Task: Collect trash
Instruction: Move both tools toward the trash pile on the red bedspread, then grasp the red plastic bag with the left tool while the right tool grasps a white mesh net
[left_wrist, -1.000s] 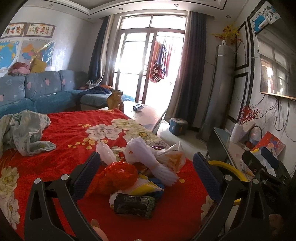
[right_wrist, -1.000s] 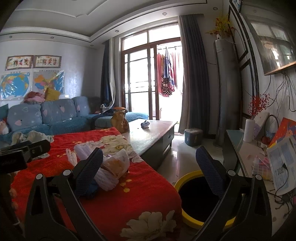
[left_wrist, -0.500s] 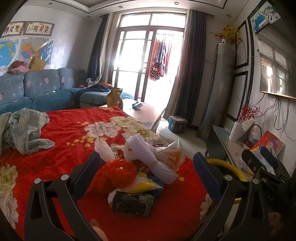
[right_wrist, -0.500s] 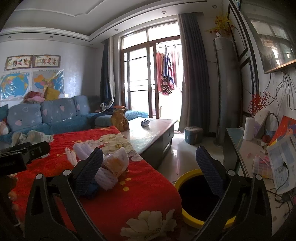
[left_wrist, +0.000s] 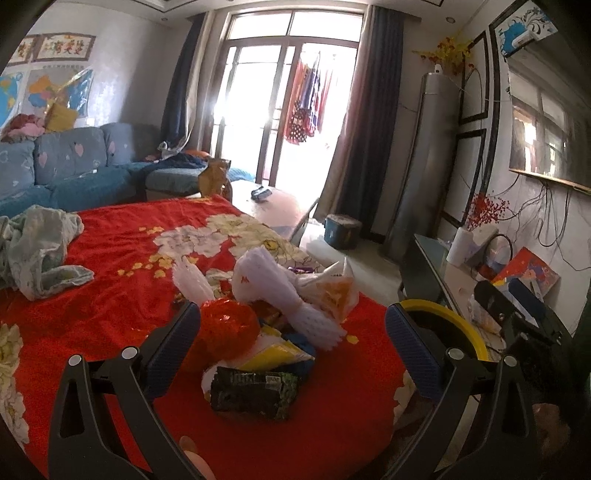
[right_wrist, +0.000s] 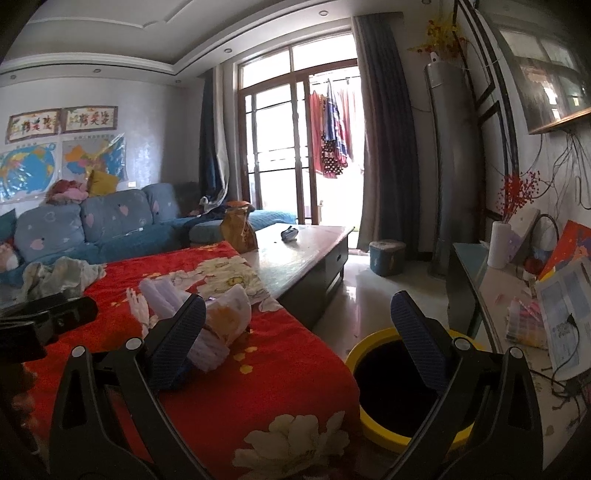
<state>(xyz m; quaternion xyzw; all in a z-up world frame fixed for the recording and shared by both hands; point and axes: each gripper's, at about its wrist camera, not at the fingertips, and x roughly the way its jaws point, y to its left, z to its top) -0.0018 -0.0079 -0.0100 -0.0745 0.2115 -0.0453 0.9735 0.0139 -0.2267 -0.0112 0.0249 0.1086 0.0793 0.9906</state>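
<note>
Left gripper (left_wrist: 293, 347) and right gripper (right_wrist: 297, 338) – jaws spread, empty – over trash pile (left_wrist: 273, 325); contents partly hidden.

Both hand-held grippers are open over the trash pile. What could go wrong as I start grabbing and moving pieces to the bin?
The wrappers overlap in a loose heap, so closing the left hand-held gripper may catch several and drop some. The bin sits on the floor past the edge of the red cloth, so light pieces like the white foam net could miss it.

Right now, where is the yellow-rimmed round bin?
The yellow-rimmed round bin stands on the floor just right of the red floral cloth, seen between the right gripper's open jaws; the left wrist view catches only its rim.
</note>
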